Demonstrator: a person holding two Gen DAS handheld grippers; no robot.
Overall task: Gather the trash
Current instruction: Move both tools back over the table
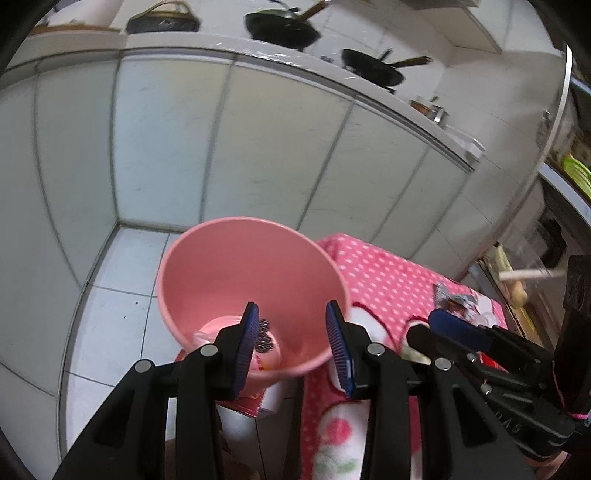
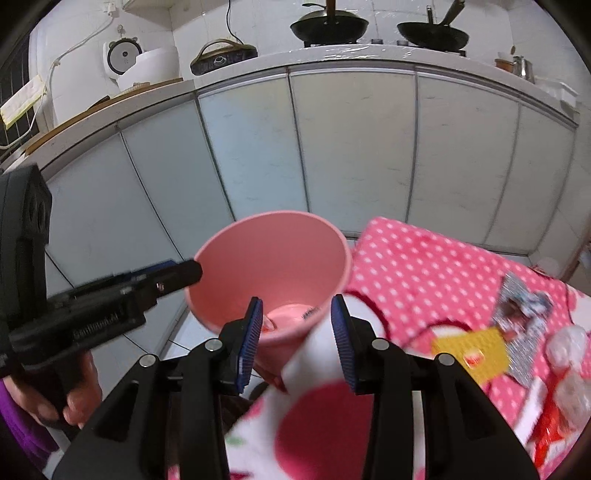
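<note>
Left tool: we see its blue pads spread apart with nothing between them, poised over the bin's mouth.
Pink bin: it stands on the tiled floor just beside the worktop's edge; we make out a pink lump and a dark beaded scrap at its bottom.
Right tool: spread wide and holding nothing, above the bin's near rim and the cloth's corner.
Worktop: covered by a pink polka-dot cloth.
Trash on cloth: a yellow packet, a silvery wrapper, crumpled white paper, a red wrapper.
Behind: pale cabinet doors; two woks on top.
</note>
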